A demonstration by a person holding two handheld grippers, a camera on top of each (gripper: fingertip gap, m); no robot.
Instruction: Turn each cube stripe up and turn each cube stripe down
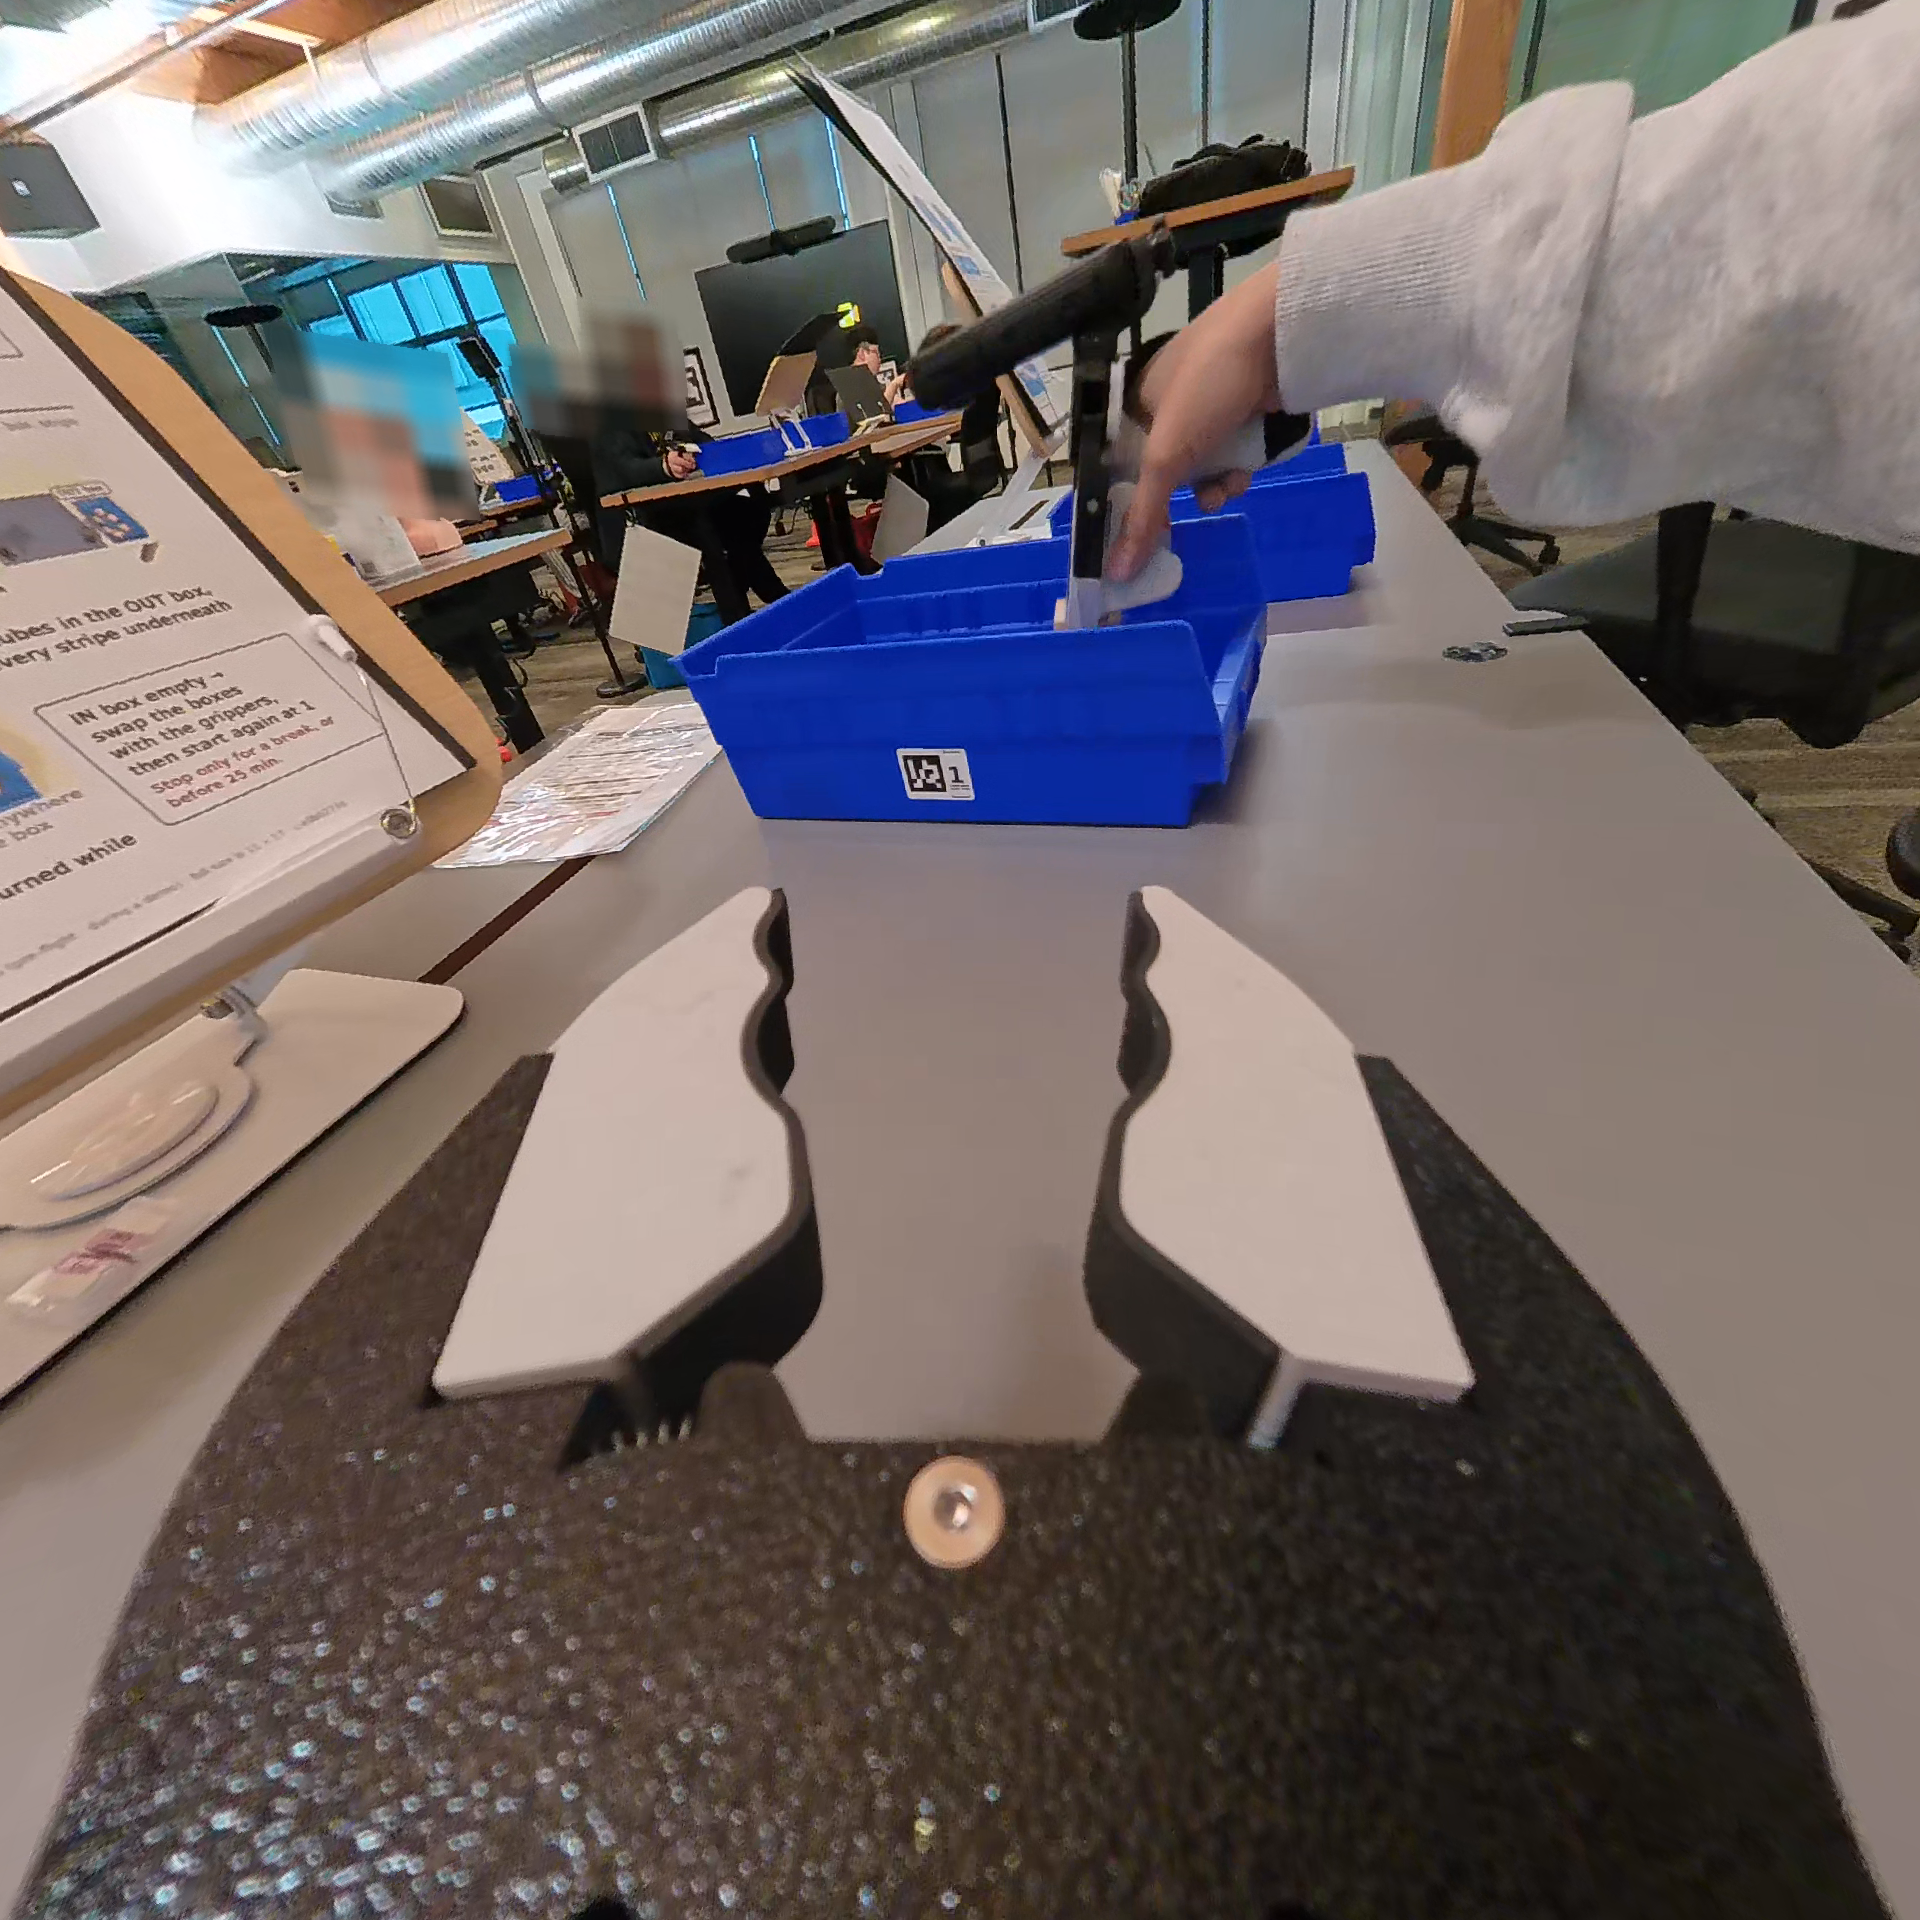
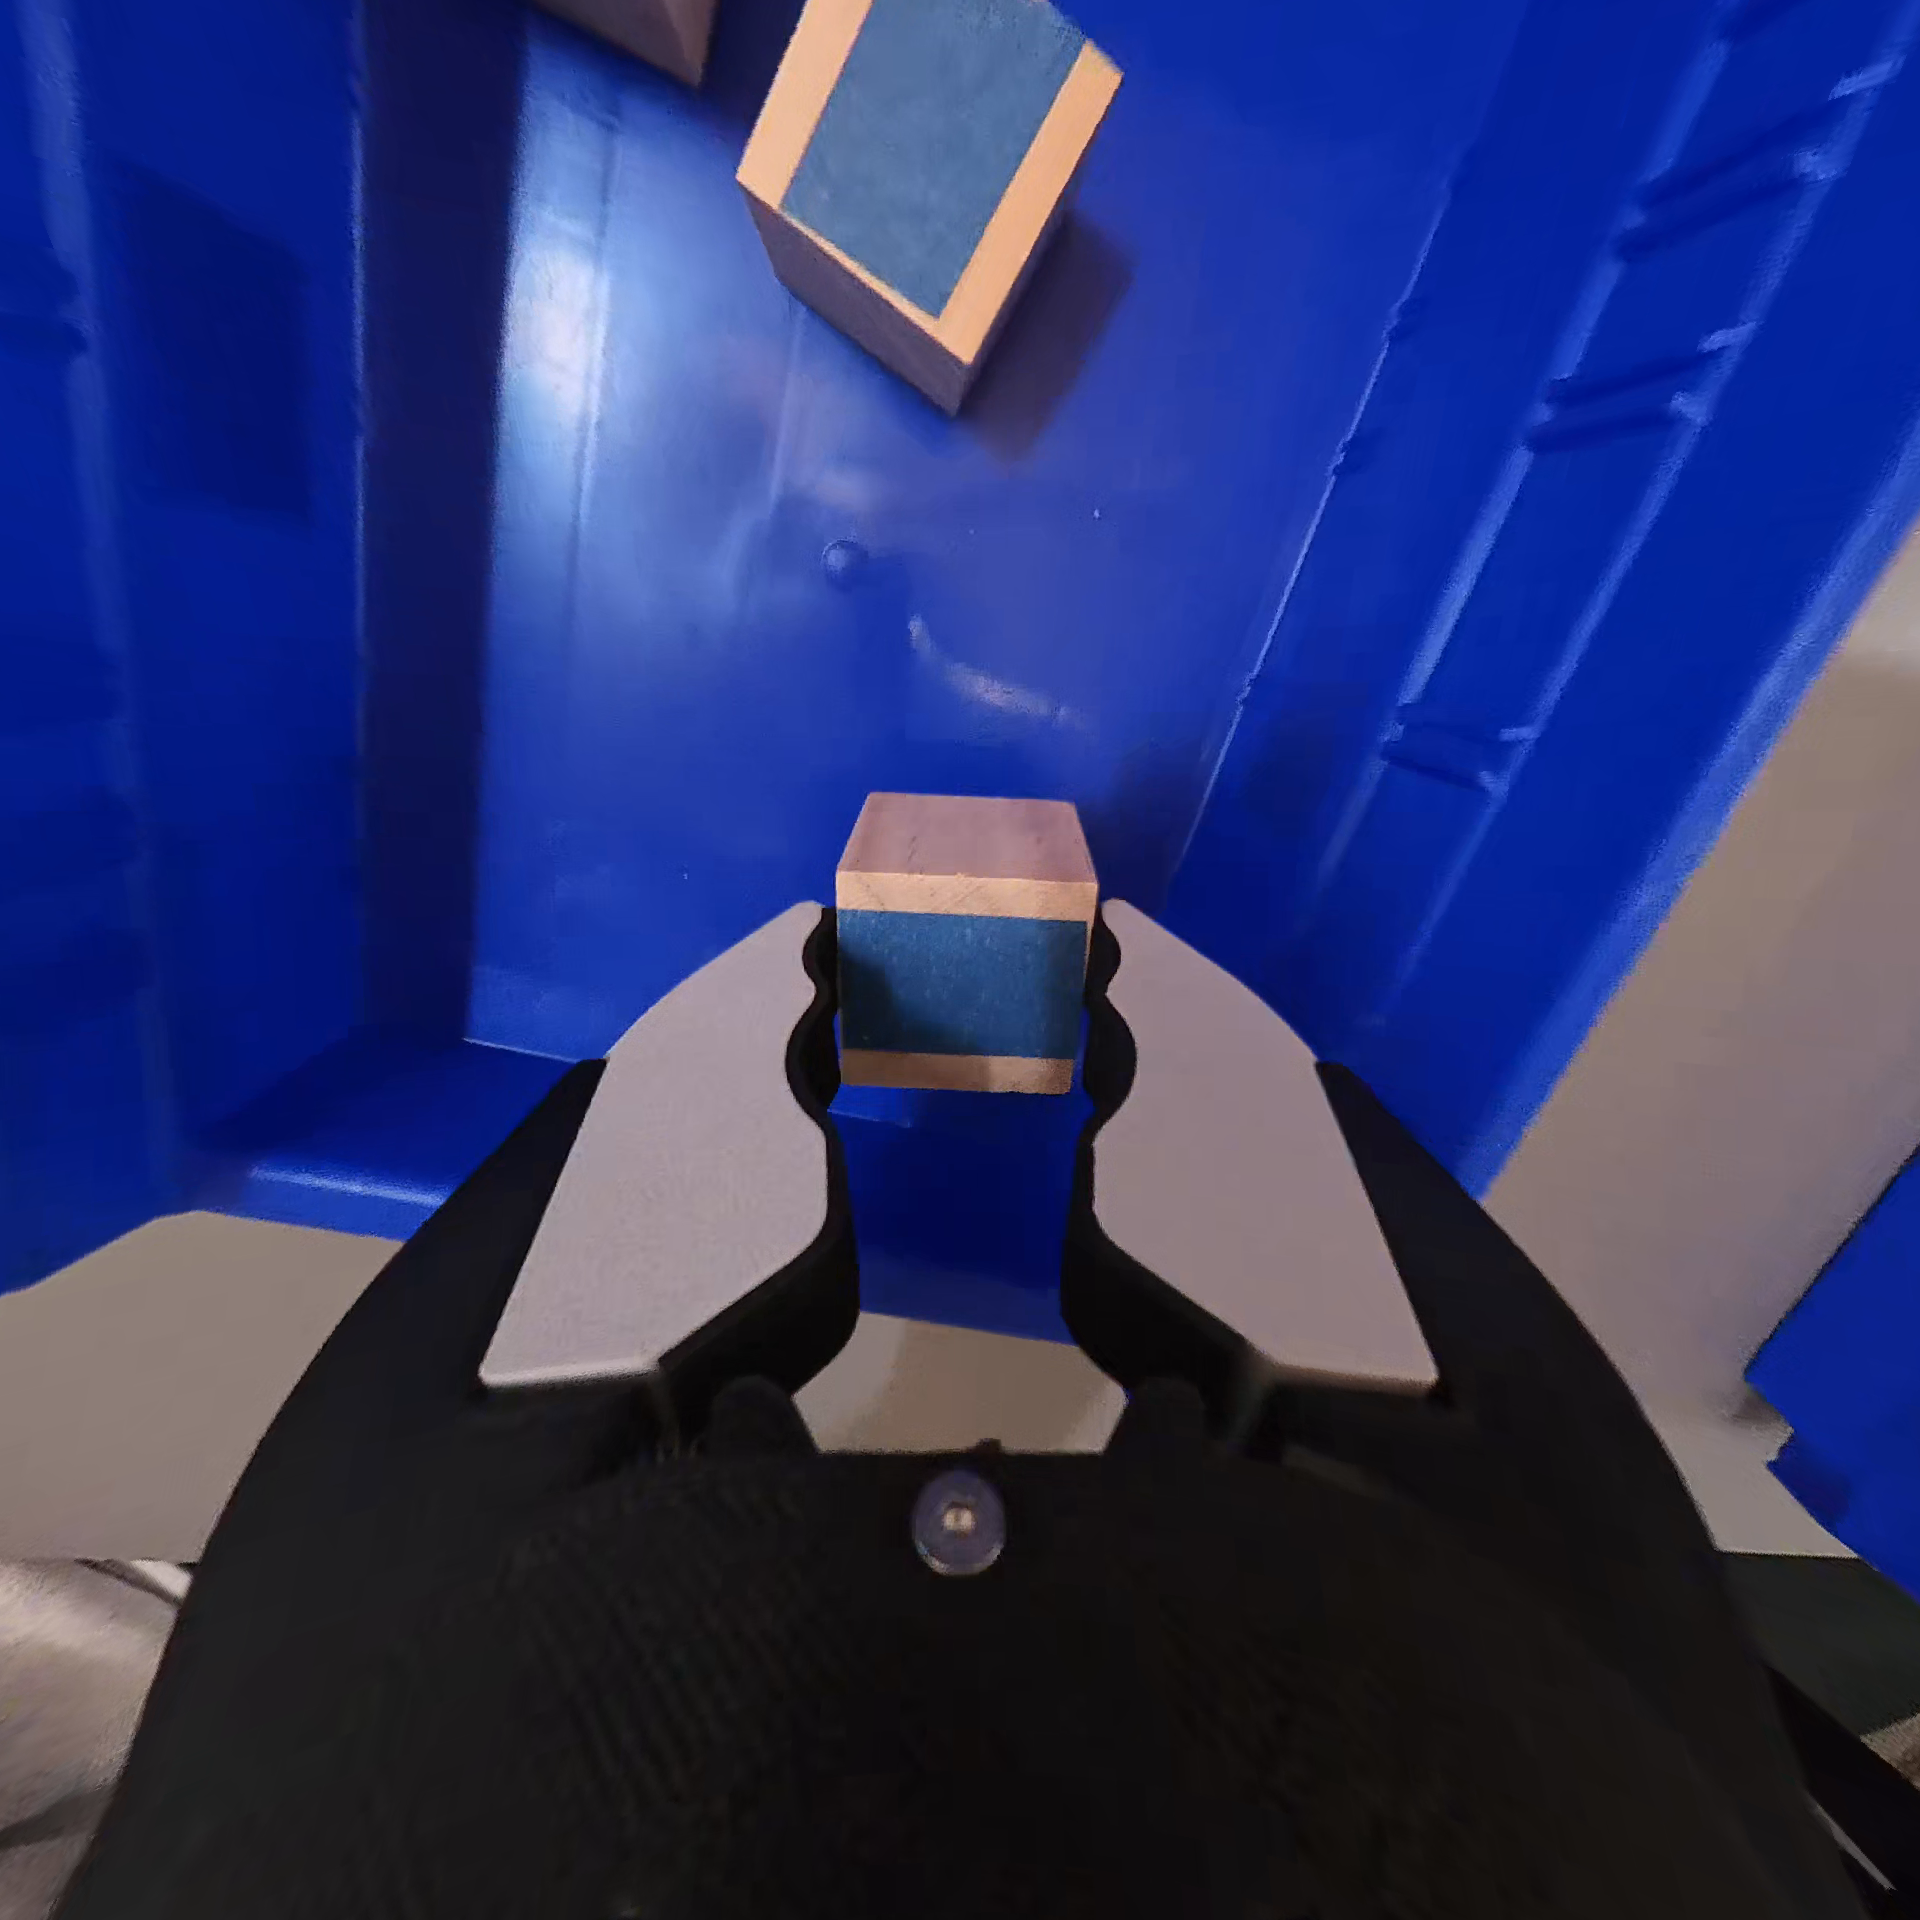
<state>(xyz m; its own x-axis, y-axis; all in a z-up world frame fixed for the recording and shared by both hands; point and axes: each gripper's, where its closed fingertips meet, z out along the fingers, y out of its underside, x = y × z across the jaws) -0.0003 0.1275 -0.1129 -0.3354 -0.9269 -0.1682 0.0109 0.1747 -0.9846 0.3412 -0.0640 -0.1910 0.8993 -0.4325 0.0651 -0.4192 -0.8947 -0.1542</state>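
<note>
My right gripper [image 2: 961, 961] is shut on a wooden cube [image 2: 964, 956] with a blue stripe; the striped face points back at the camera, and the cube hangs above the floor of the blue bin [image 2: 644, 644]. A second cube [image 2: 930, 187] lies on the bin floor farther in, stripe up. A third cube's corner [image 2: 644, 36] shows at the top edge. In the left wrist view, my left gripper [image 1: 956, 914] is open and empty over the grey table, short of the blue bin [image 1: 966, 707]. The right gripper [image 1: 1091, 592] reaches down into that bin, held by a hand [image 1: 1195, 436].
An instruction board on a wooden stand [image 1: 208, 675] sits left of the left gripper. A sheet of paper [image 1: 603, 779] lies left of the bin. More blue bins [image 1: 1309, 520] stand behind. The table's right edge [image 1: 1714, 779] runs close by. People sit at tables in the background.
</note>
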